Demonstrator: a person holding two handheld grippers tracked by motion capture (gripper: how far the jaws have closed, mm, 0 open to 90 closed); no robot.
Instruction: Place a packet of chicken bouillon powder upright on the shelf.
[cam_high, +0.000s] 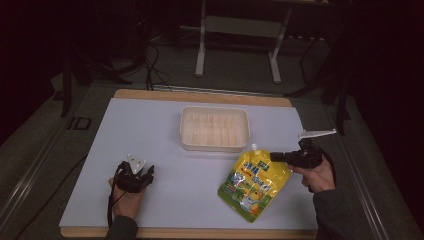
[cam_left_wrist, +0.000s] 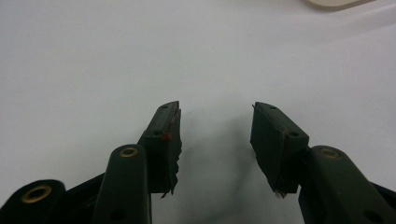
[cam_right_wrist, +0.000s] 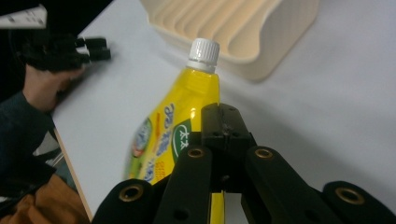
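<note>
Dim workshop floor and a white table frame sit behind the bench; the working surface is a wooden table (cam_high: 200, 95) covered by a white sheet (cam_high: 150, 150).

Item one: a cream ribbed tray (cam_high: 214, 128) stands at twelve o'clock from the sheet's centre. I see nothing inside it.

Item two: the yellow spouted pouch (cam_high: 254, 186) lies flat at about four o'clock from the sheet's centre, its white cap (cam_right_wrist: 203, 54) pointing toward the tray's near right corner, close to the tray; I cannot tell whether it touches.

Item three: my right gripper (cam_high: 278, 158) comes in from three o'clock at the pouch's upper edge. In the right gripper view its jaws are pressed together on the pouch's upper right edge, and the yellow film passes between and under them. I judge this a pinch on the pouch's edge, though the bite itself is partly hidden.

Item four: my left gripper (cam_high: 145, 173) rests at eight o'clock, well apart from the pouch. In the left gripper view its jaws stand apart with bare sheet between them, holding nothing.

Assessment: the work in hand appears to be moving the pouch into the tray. The grasp looks made; the pouch is on the sheet, not visibly lifted. The lift, the carry toward twelve o'clock and the release into the tray remain.
</note>
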